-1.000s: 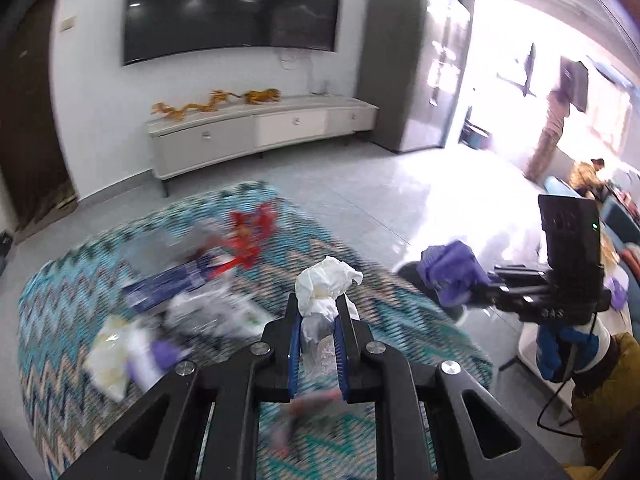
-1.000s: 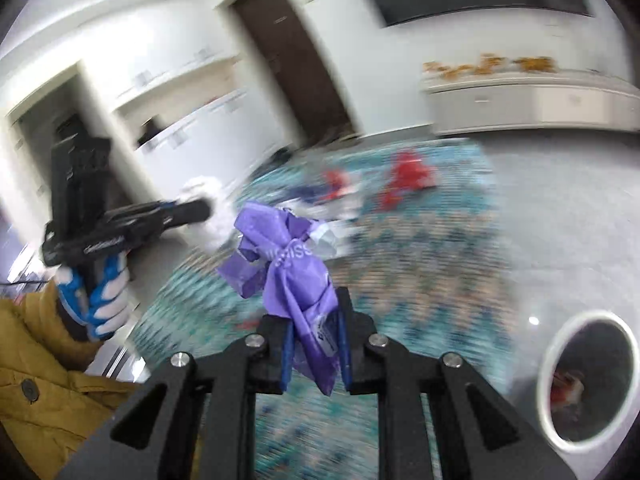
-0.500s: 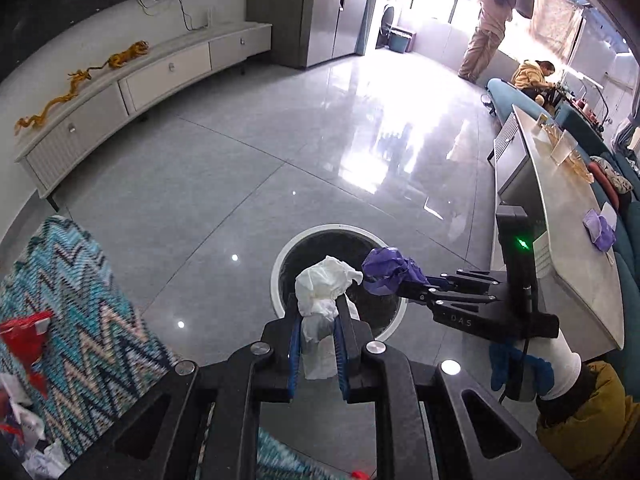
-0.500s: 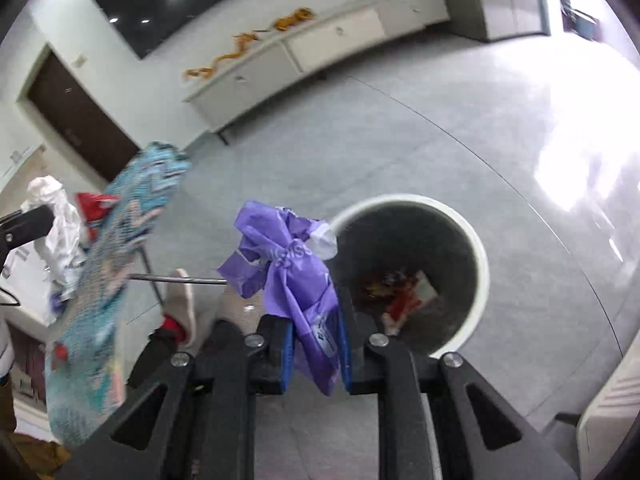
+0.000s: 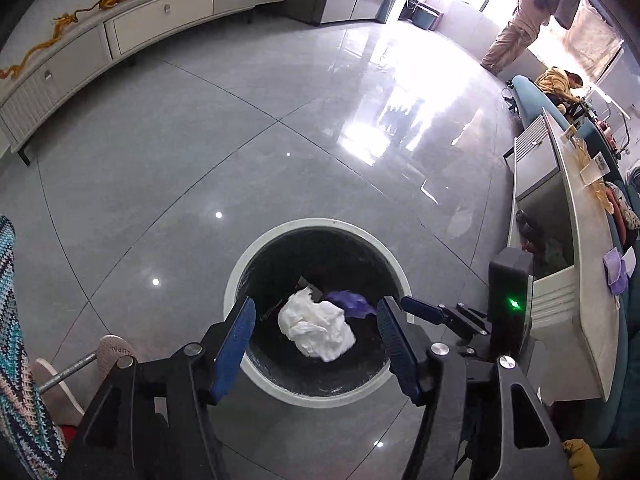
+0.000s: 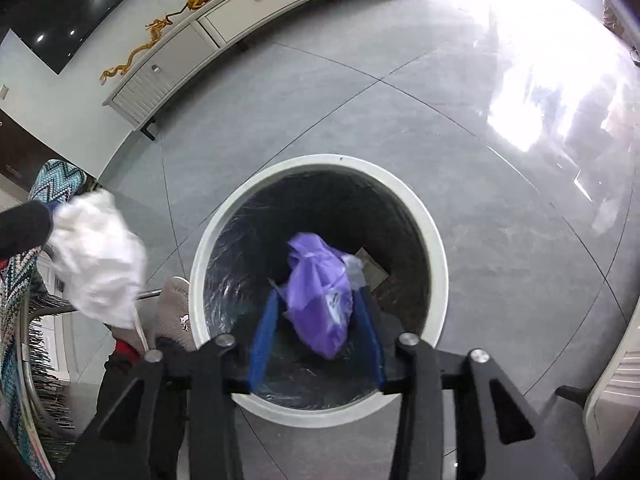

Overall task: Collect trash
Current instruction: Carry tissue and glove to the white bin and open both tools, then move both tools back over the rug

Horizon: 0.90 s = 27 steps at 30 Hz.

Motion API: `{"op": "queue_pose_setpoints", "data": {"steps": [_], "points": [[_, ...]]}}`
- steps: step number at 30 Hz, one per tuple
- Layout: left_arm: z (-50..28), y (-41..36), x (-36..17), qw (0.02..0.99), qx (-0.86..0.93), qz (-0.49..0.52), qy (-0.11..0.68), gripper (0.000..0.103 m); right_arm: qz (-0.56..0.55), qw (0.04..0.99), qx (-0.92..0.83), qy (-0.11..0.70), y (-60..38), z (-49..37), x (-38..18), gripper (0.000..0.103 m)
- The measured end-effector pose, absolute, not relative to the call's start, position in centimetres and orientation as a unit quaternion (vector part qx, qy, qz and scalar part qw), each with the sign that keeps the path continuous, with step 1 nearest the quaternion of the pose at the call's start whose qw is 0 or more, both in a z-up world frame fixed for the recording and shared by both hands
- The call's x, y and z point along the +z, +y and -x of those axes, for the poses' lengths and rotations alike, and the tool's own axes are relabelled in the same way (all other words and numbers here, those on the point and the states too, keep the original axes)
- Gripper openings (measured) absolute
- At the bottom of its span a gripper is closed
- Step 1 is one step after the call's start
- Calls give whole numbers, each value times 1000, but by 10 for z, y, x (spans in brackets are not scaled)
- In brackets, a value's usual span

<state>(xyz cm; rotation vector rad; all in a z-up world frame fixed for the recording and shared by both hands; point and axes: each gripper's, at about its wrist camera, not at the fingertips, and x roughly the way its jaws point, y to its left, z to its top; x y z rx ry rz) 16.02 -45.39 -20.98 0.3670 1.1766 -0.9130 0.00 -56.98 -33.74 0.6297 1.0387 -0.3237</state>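
Observation:
A round white-rimmed trash bin [image 5: 312, 226] with a dark liner stands on the grey floor; it also shows in the right wrist view [image 6: 320, 160]. My left gripper [image 5: 316, 312] is open above the bin, and a crumpled white wrapper [image 5: 316, 330] is loose between its fingers, over the bin. My right gripper [image 6: 318, 312] is open above the bin, and a purple plastic bag [image 6: 320, 296] is loose between its fingers. The purple bag [image 5: 350, 302] also shows in the left wrist view. The white wrapper [image 6: 96, 264] shows at the left in the right wrist view.
A zigzag-patterned cloth [image 5: 16, 360] hangs at the left edge. A slippered foot [image 6: 174, 312] stands beside the bin. A low white cabinet [image 5: 120, 36] runs along the far wall. A white counter [image 5: 576, 240] is at the right.
Both grippers have moved closer over the bin and opened. The white wrapper and the purple bag have come free of the fingers.

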Motion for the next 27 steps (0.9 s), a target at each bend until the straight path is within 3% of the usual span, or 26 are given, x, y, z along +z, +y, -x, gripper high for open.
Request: {"op": "queue_pose_setpoints", "data": {"steps": [6,12,20,27], "points": [[-158,-438,-173,742,-424,-150,497,61,-296,816,-154,473,-569,4,-328,53],[-151,-393,-112,778,-435,-133,434,60,-266,848,-148,434,-554,18,-275,53],[-135,-282,-22,831,-423,-140,334,60,-204,906,-109,355,-506,36,-167,53],[-123,-158,20,873,-371,-134,287,60,-156,940,-48,301,-440,44,-96,53]]}}
